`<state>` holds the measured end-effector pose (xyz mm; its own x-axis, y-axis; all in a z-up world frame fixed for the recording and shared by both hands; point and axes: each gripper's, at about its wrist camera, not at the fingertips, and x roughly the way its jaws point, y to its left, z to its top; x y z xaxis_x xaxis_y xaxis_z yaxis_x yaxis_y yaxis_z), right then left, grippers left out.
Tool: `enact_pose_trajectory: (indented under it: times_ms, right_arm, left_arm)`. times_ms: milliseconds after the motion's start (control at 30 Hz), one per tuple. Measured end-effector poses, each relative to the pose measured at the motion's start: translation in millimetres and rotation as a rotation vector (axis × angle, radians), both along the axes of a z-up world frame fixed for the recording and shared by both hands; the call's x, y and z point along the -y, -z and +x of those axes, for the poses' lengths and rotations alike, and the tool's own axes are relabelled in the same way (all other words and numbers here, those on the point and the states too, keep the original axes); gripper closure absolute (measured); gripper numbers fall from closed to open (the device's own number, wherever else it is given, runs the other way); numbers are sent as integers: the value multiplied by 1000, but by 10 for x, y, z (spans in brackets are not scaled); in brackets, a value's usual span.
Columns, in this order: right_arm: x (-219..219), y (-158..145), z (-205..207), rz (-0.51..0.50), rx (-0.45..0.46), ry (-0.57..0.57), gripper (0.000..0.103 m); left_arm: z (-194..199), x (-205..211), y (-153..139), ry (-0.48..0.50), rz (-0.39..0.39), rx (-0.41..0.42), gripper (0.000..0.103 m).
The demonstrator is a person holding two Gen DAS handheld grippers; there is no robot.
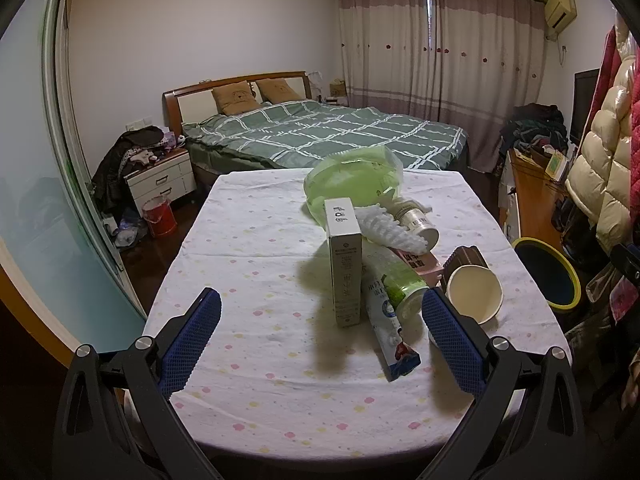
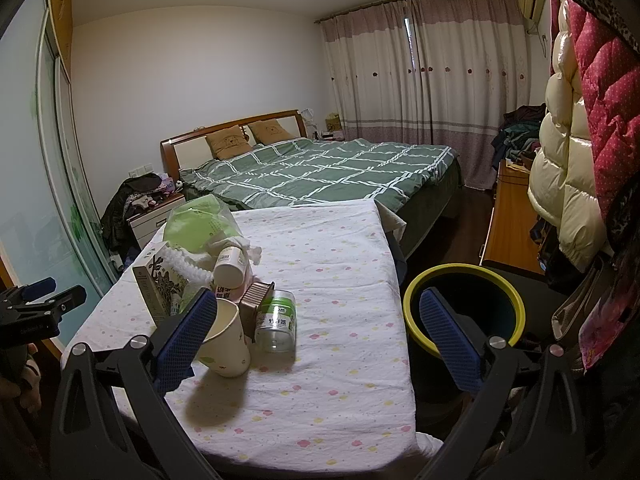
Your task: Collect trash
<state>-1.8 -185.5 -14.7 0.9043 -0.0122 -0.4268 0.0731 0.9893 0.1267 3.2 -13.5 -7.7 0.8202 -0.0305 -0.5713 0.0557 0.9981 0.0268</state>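
A pile of trash lies on the cloth-covered table [image 1: 248,264]: a green plastic bag [image 1: 352,184], a tall grey box [image 1: 345,268], a green-labelled bottle [image 1: 400,288], a paper cup [image 1: 474,294] on its side, a white jar [image 1: 418,226] and a blue-white carton [image 1: 394,344]. My left gripper [image 1: 320,316] is open and empty, just short of the box and bottle. My right gripper [image 2: 318,312] is open and empty above the table's right edge, its left finger by the paper cup [image 2: 226,340] and bottle [image 2: 277,320]. A yellow-rimmed bin [image 2: 464,304] stands on the floor to the right.
A bed [image 1: 320,132] with a green checked cover stands beyond the table. A nightstand [image 1: 160,180] and red bucket [image 1: 160,216] are at left. A wooden desk [image 2: 516,220] and hanging coats [image 2: 568,184] crowd the right side. The bin [image 1: 548,276] also shows in the left wrist view.
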Motion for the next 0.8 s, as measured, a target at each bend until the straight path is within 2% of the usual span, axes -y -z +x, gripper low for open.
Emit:
enact_pose_trajectory:
  times_ms: [800]
  right_arm:
    - [19,57,30,4,-6,4,6]
  left_arm:
    - [45,18,43,13,0,-20,4]
